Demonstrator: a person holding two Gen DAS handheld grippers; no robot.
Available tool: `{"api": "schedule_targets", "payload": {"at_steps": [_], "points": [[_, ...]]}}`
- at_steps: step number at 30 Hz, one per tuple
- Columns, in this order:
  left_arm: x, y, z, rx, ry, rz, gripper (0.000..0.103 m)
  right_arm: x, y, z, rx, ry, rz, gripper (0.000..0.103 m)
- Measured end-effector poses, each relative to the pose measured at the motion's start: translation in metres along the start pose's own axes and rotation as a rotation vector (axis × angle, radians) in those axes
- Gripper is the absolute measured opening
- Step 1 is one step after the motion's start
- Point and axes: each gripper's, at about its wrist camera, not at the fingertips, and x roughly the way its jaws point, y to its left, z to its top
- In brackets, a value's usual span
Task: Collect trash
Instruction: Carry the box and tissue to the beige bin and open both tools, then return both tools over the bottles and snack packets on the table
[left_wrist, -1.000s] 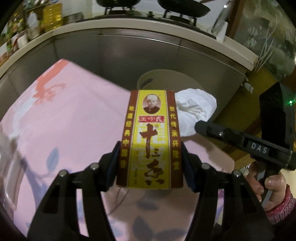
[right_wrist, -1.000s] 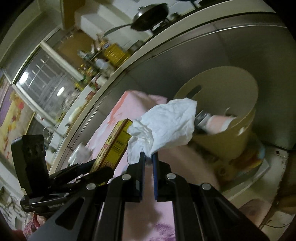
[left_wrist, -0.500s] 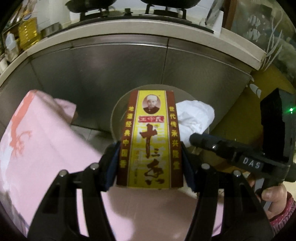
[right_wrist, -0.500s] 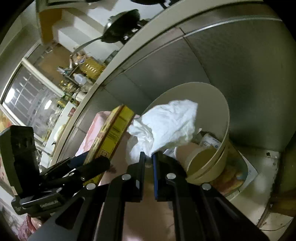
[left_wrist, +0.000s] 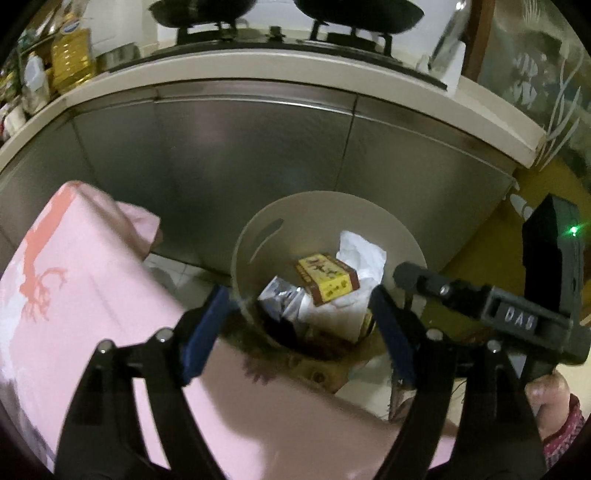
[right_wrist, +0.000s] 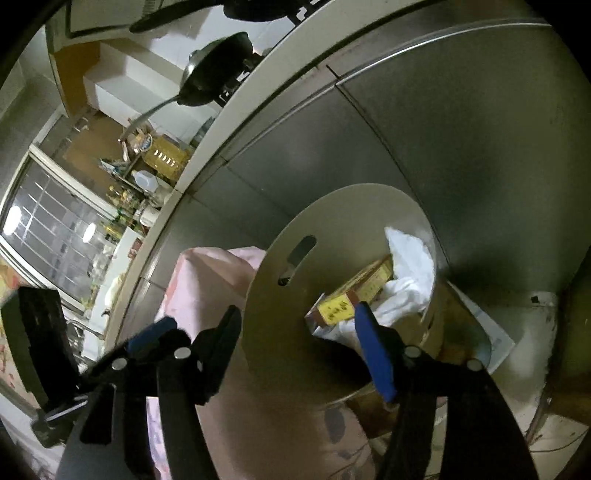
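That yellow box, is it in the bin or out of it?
In. The yellow box lies tilted inside the beige bin, resting on white tissue and other rubbish, apart from either gripper.

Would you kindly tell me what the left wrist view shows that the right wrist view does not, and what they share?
Only the left wrist view shows a crumpled silver foil packet in the bin and a person's hand holding the right gripper.

Only the right wrist view shows the glass-fronted cabinet far left and the left gripper from the side.

Both show the round beige trash bin holding the yellow and red cardboard box and crumpled white tissue, the pink floral cloth, steel cabinet doors, and jaws opening with nothing between them.
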Motion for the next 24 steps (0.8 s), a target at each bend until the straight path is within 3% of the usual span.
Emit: {"api": "schedule_targets", "payload": {"at_steps": [8,15,24], "points": [[-0.058,0.031,-0.055,-0.054,-0.057,0.077,0.076,-0.012,0.024,-0.029,0.006,0.036,0.064,0.062],[-0.109,0.073,-0.130,-0.120,-0.062,0.176,0.076,-0.008,0.065,-0.065,-0.036,0.107,0.124,0.062],[-0.184,0.137,-0.237,-0.302,-0.092,0.247,0.076,0.030,0.146,-0.121,-0.173,0.285,0.179,0.062]]}}
